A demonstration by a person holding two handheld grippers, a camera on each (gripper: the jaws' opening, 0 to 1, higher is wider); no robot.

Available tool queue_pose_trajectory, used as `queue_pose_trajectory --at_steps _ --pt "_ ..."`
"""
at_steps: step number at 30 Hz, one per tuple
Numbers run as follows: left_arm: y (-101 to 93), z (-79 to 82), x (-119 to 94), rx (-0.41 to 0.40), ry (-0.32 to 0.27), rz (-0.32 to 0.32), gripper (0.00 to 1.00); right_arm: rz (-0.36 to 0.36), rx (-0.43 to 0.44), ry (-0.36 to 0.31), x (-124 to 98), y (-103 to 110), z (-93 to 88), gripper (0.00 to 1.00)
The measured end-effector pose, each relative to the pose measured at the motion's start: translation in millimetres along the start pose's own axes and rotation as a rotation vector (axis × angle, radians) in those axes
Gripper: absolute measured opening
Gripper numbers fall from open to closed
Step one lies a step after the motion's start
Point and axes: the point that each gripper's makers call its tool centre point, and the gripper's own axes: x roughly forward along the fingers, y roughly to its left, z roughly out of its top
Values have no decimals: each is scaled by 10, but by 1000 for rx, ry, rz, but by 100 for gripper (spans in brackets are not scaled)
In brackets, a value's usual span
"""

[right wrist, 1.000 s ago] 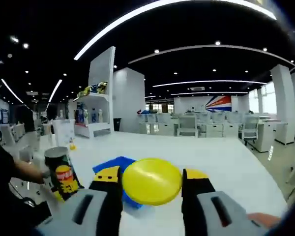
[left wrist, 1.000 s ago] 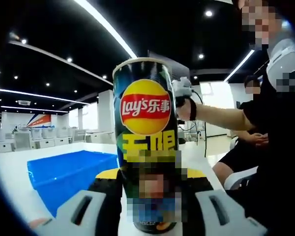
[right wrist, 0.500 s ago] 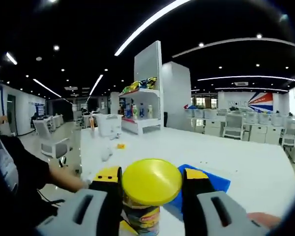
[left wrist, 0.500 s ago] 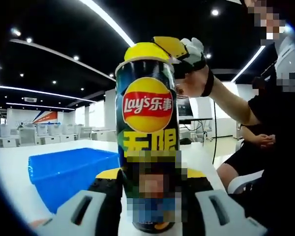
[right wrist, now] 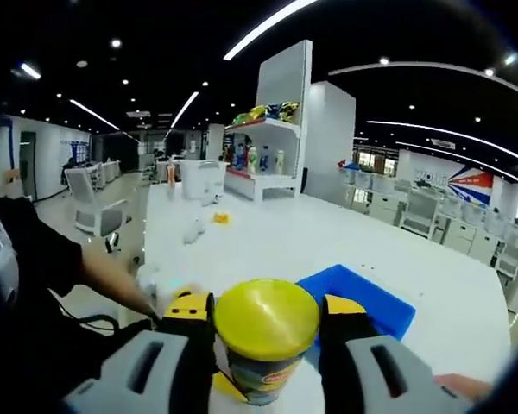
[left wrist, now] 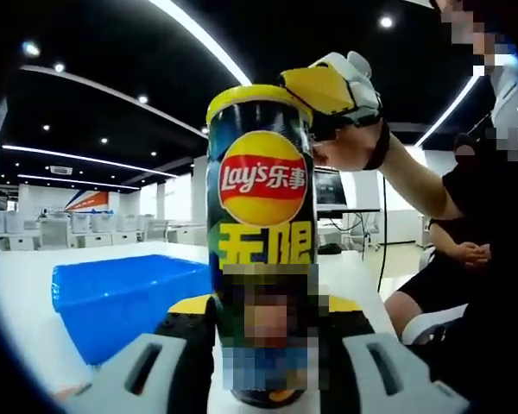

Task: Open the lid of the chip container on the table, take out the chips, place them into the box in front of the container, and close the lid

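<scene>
A tall dark Lay's chip can (left wrist: 261, 216) stands upright with my left gripper (left wrist: 263, 309) shut on its lower body. A yellow lid (left wrist: 249, 90) sits on the can's top rim. My right gripper (left wrist: 330, 86), held by a hand, reaches in from the upper right and grips that lid. In the right gripper view the yellow lid (right wrist: 266, 317) lies between the jaws of my right gripper (right wrist: 267, 312), with the can (right wrist: 257, 381) under it. The blue box (left wrist: 121, 297) lies on the table just left of the can, also seen as the blue box (right wrist: 363, 297) behind the lid.
A white table (right wrist: 276, 246) stretches far ahead, with a small yellow item (right wrist: 220, 218) on it. A person's arm (right wrist: 112, 280) comes in from the left. A seated person (left wrist: 440, 259) is to the right. A shelf with goods (right wrist: 263, 164) stands beyond.
The right gripper carried the yellow lid from away over the table to the can and set it down on the can's top. The left gripper kept holding the can.
</scene>
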Motion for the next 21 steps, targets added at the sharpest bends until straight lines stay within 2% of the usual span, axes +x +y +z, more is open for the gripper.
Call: queue_pose_trajectory --at_steps 6,11,14,19,21 --pt "-5 -12 5 8 -6 3 45 7 13 20 -15 -2 -19 46" --pt "-12 -22 8 6 -3 4 45 16 -20 2 -39 8 -82 47" --pt "-15 -31 9 4 0 4 45 28 19 13 -35 -16 -152 49" --pt "-20 -53 10 5 8 3 45 33 100 -102 -132 -58 105 51" --pt "-22 -60 9 4 8 2 45 -5 84 -172 -190 -141 306 47"
